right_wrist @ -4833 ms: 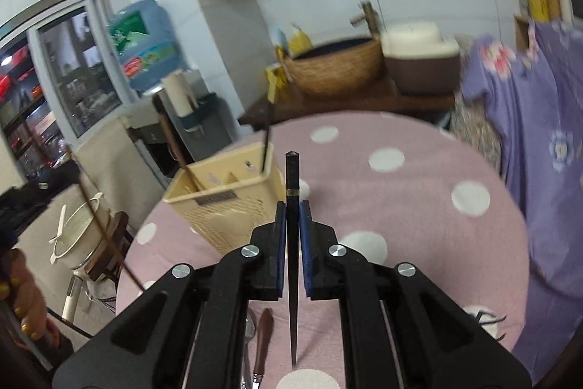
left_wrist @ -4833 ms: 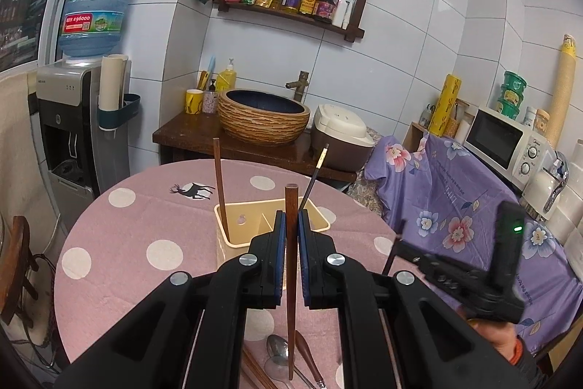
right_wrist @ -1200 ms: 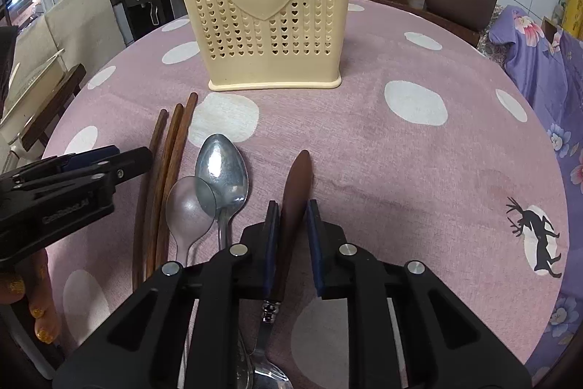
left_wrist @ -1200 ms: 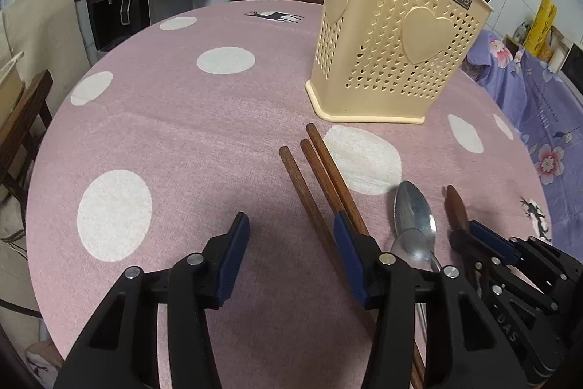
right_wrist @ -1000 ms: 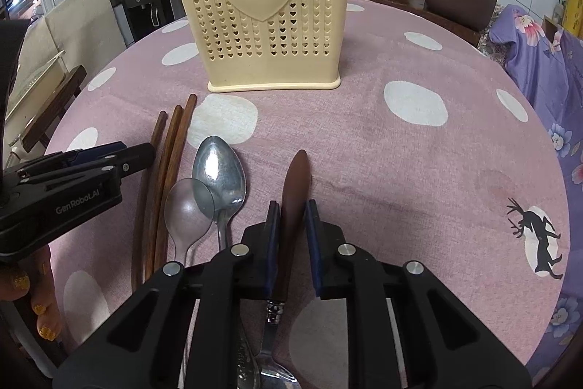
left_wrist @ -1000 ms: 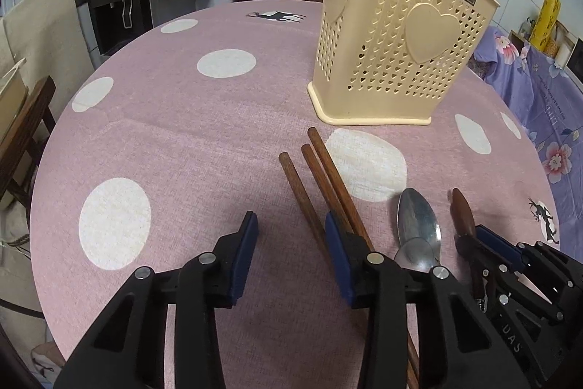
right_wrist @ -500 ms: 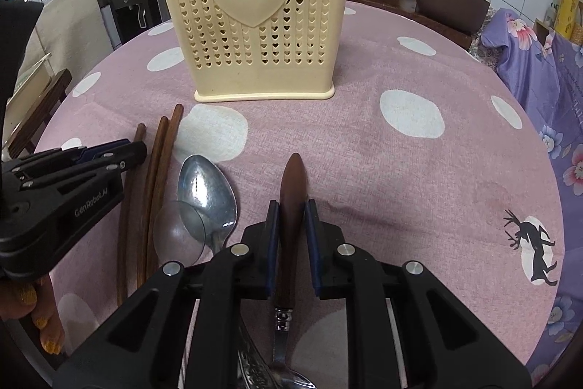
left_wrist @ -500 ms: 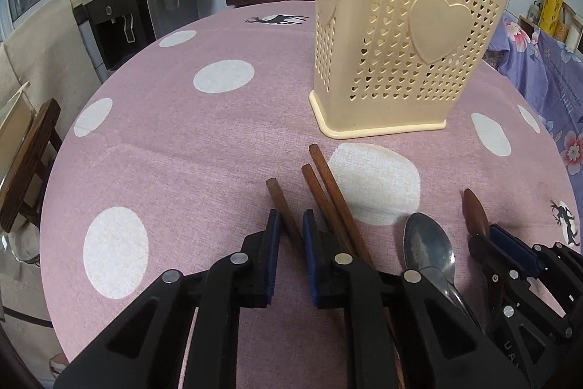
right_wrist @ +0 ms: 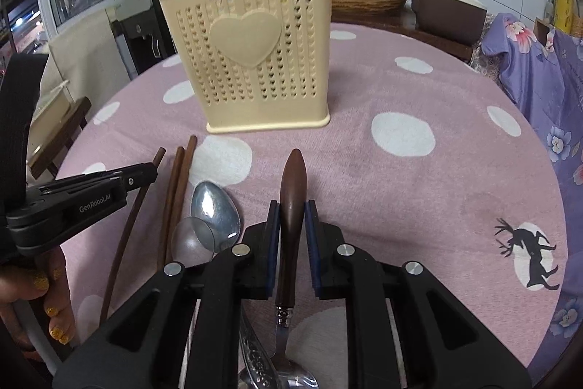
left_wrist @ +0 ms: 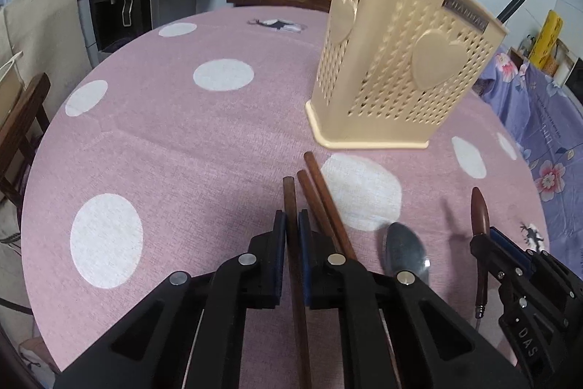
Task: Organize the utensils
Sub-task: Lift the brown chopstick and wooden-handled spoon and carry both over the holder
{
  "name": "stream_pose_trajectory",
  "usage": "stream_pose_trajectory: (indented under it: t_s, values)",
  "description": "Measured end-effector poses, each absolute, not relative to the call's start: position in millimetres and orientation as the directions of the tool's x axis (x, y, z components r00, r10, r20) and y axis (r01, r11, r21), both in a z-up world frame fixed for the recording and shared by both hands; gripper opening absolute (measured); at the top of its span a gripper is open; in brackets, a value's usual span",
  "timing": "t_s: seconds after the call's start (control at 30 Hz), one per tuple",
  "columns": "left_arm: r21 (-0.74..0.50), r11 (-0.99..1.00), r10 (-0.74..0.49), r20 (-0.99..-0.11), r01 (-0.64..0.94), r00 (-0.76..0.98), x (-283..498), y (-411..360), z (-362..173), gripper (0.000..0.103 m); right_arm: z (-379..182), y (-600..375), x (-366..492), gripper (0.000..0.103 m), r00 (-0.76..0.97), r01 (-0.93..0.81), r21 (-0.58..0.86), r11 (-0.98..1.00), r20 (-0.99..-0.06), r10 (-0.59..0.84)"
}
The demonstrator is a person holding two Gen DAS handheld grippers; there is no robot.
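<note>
We have both tongs closed on utensils at the near edge of the pink polka-dot tabletop (right_wrist: 419, 192). Our left tongs (left_wrist: 291, 254) have just been closing, and the blue pads now pinch a single brown chopstick (left_wrist: 290, 203). Our right tongs (right_wrist: 292, 239) clamp the brown wooden handle (right_wrist: 292, 192) of a piece of cutlery whose metal end trails back under the tongs; we cannot tell whether it is a fork or a spoon.

The held chopstick's long axis runs along the tongs' line, its blunt end pointing away from us toward the cream perforated holder (left_wrist: 400, 68). The wooden handle lies the same way, its rounded tip aimed at the holder (right_wrist: 255, 61) and seemingly lifted a little off the cloth.

We judge the risks plain enough. The chopstick is gripped near its far end, so the long tail behind the pads could swing or slip as it rises, and could drag the two loose chopsticks (left_wrist: 320, 199) lying just beside it. The smooth tapered handle could slide between the pads if tilted steeply. The two steel spoons (right_wrist: 215, 206) overlap between the tongs, near enough to be knocked.

Farther off, the holder stands upright near the tabletop's middle, with sticks already in it. Both tongs heading there together could collide or tip it.
</note>
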State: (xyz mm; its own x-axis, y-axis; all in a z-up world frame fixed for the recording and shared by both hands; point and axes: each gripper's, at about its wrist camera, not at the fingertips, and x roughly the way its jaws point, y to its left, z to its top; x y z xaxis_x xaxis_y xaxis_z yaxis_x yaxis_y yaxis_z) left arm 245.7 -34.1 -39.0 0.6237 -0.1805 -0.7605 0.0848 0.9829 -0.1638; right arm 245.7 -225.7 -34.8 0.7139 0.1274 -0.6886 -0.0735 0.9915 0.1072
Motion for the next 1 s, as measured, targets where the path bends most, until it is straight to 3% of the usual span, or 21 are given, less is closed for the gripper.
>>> stream_pose_trajectory:
  t_s: [0.5, 1.0]
  values:
    - [-0.253, 0.957, -0.262, -0.542, 0.142, 0.798, 202, -7, 55, 0.008, 41, -261, 193, 0.015, 0.85, -0.078, 0.153, 0.985, -0.505, 0.146]
    - [-0.257, 0.954, -0.262, -0.46, 0.156, 0.848, 189, -1, 85, 0.008, 73, -265, 175, 0.014, 0.901, -0.061, 0.123, 0.99, -0.421, 0.108]
